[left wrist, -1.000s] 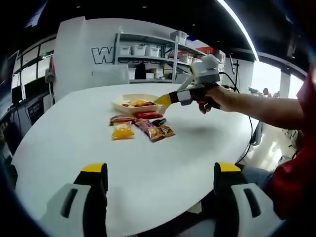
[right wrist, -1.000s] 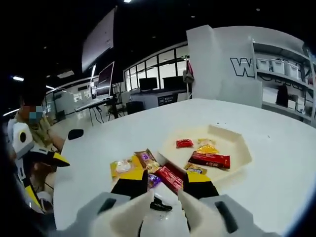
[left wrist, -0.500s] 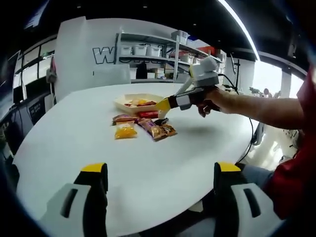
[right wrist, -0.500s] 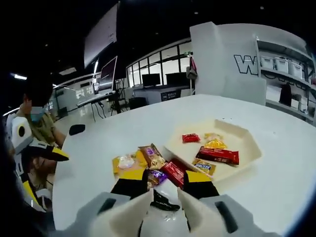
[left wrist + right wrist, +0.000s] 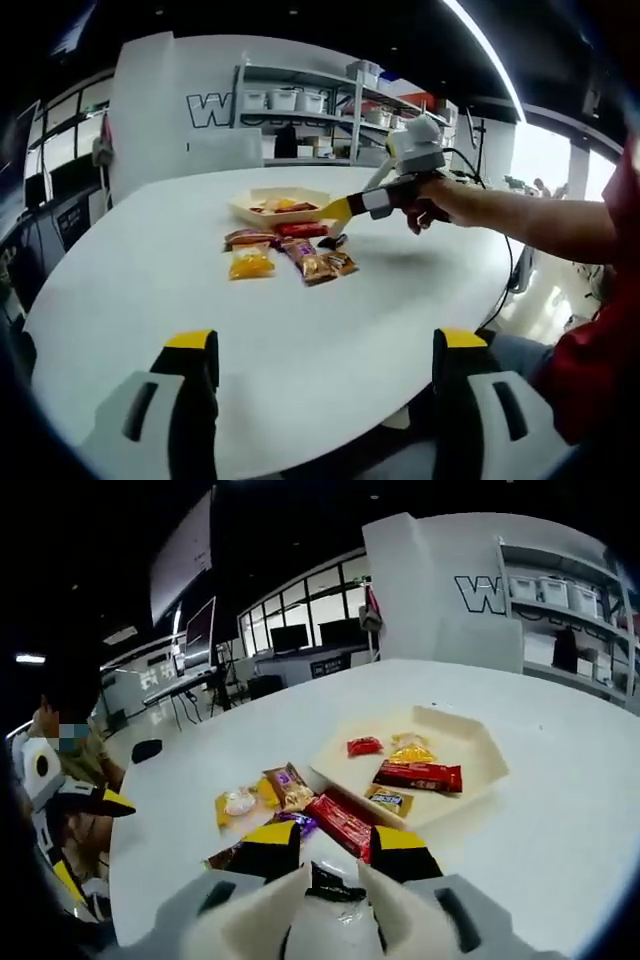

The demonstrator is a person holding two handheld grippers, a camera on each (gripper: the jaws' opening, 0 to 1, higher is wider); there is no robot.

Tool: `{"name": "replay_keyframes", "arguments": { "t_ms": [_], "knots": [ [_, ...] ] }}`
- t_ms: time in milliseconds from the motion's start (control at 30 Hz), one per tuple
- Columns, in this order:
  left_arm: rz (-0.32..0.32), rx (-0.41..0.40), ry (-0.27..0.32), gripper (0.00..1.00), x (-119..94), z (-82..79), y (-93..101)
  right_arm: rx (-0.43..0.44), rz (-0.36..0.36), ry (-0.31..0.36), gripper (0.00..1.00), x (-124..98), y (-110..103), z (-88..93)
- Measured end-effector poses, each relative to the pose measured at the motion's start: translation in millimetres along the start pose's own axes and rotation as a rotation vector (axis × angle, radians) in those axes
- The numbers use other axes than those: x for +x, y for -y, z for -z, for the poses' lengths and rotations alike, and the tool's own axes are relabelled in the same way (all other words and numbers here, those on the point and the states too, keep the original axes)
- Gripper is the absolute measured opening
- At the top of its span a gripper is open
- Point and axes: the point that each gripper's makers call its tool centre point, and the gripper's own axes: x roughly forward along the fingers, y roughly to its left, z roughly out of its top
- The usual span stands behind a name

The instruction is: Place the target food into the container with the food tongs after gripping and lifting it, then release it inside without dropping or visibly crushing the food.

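Note:
A shallow cream tray (image 5: 480, 752) lies on the white table (image 5: 560, 840) and holds a long red bar (image 5: 418, 776) and three small packets. Loose packets sit beside it: a red bar (image 5: 340, 822), a brown one (image 5: 288, 785), a yellow one (image 5: 238, 805) and a black one (image 5: 330, 885). My right gripper (image 5: 332, 848) hovers over the red bar and the black packet, jaws a little apart with nothing held. In the left gripper view, the right gripper (image 5: 336, 210) hangs between the tray (image 5: 245, 208) and the packets (image 5: 300, 260). My left gripper (image 5: 325, 350) is open wide, far back near the table edge.
A person's hand and forearm (image 5: 500, 215) reach in from the right with the right gripper. Behind the table stand a white wall and shelves with bins (image 5: 290, 100). A seated person (image 5: 60, 720) and desks lie past the table's far side.
The right gripper has shifted slightly down and right over the loose packets, and its view has drawn closer to them. Nothing was gripped. The left gripper stays put.

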Motion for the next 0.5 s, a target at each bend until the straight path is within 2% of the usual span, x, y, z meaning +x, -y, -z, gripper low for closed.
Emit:
{"name": "replay_keyframes", "arguments": {
  "t_ms": [167, 267, 300, 367, 500],
  "knots": [
    [0.015, 0.005, -0.003, 0.86, 4.9, -0.5, 5.7, 0.027, 0.057, 0.014, 0.23, -10.7, 15.4, 2.6],
    [0.019, 0.013, -0.006, 0.86, 4.5, -1.3, 7.1, -0.102, 0.13, -0.025, 0.23, -21.4, 24.1, 3.1],
    [0.016, 0.011, -0.003, 0.86, 4.5, -1.9, 6.4, -0.115, 0.126, -0.031, 0.23, -22.9, 22.8, 3.9],
    [0.014, 0.001, -0.001, 0.86, 5.0, -2.4, 5.3, -0.086, 0.116, -0.031, 0.23, -25.4, 22.3, 3.6],
    [0.018, 0.013, -0.002, 0.86, 6.4, -4.5, 8.6, -0.047, 0.145, 0.012, 0.23, -30.6, 34.9, -8.8]
  ]
}}
